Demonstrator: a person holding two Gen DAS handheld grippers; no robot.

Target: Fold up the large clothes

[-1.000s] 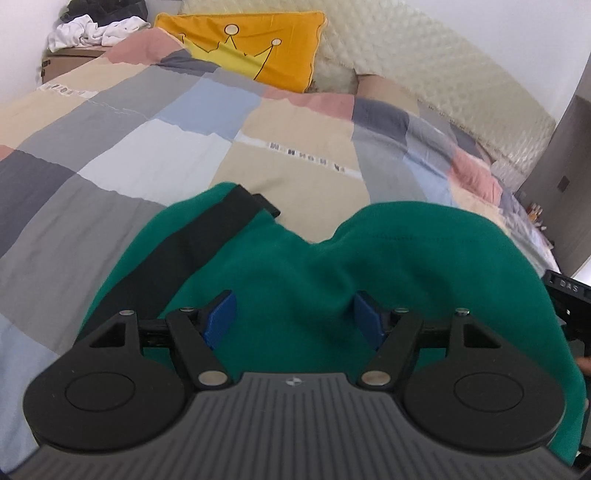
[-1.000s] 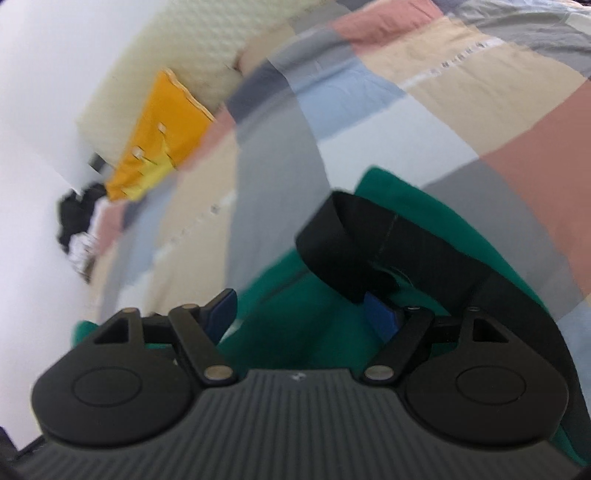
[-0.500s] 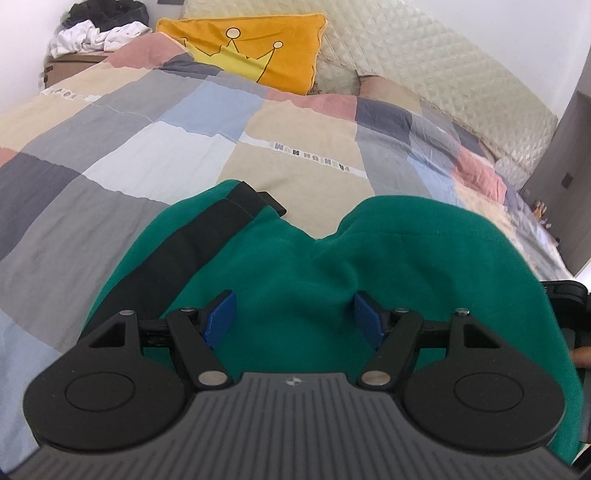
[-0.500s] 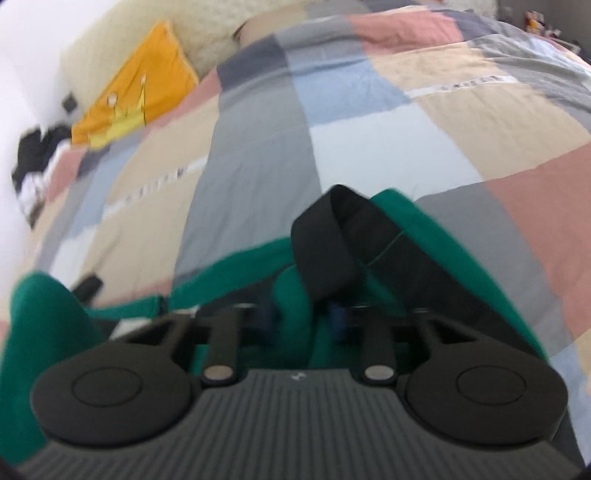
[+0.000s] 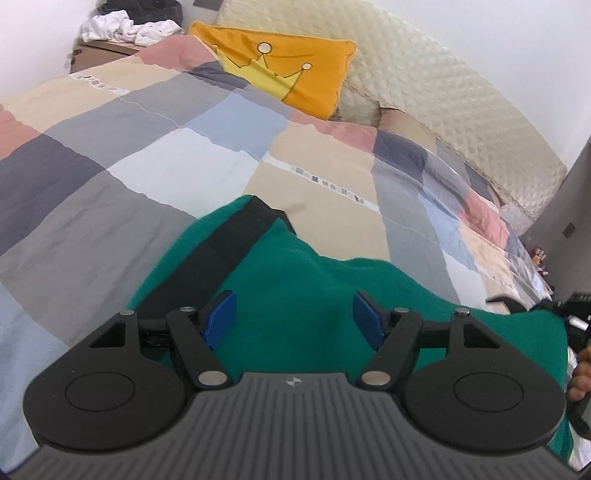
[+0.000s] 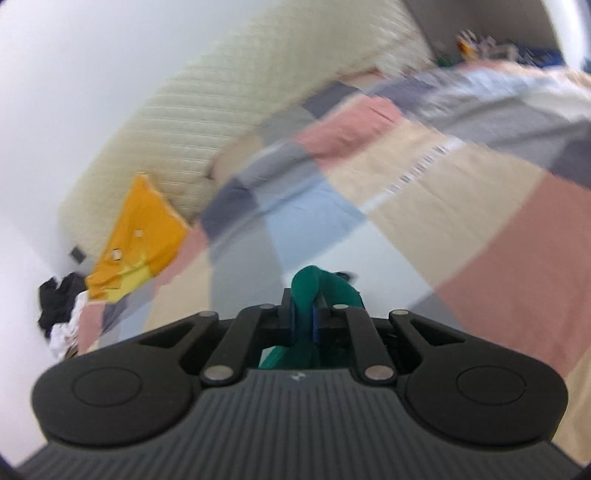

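Nearest to us in the left wrist view, our left gripper (image 5: 293,317) has its blue pads (image 5: 219,319) spread wide apart over the green garment (image 5: 295,295), with nothing pinched between them. The garment lies bunched on the patchwork quilt (image 5: 147,147) of the bed, and a black band (image 5: 221,251) runs along its left side. At the right edge we glimpse our other hand (image 5: 580,376) beside the cloth.

In the right wrist view, which is blurred, our right gripper (image 6: 303,319) is closed tight on a fold of the green garment (image 6: 308,291), which bulges up between the pads.

Farther off, an orange pillow (image 5: 288,70) with a yellow crown leans against the cream quilted headboard (image 5: 443,96). Beyond the bed's far left corner, a heap of white and dark clothes (image 5: 125,26) sits on a brown box.
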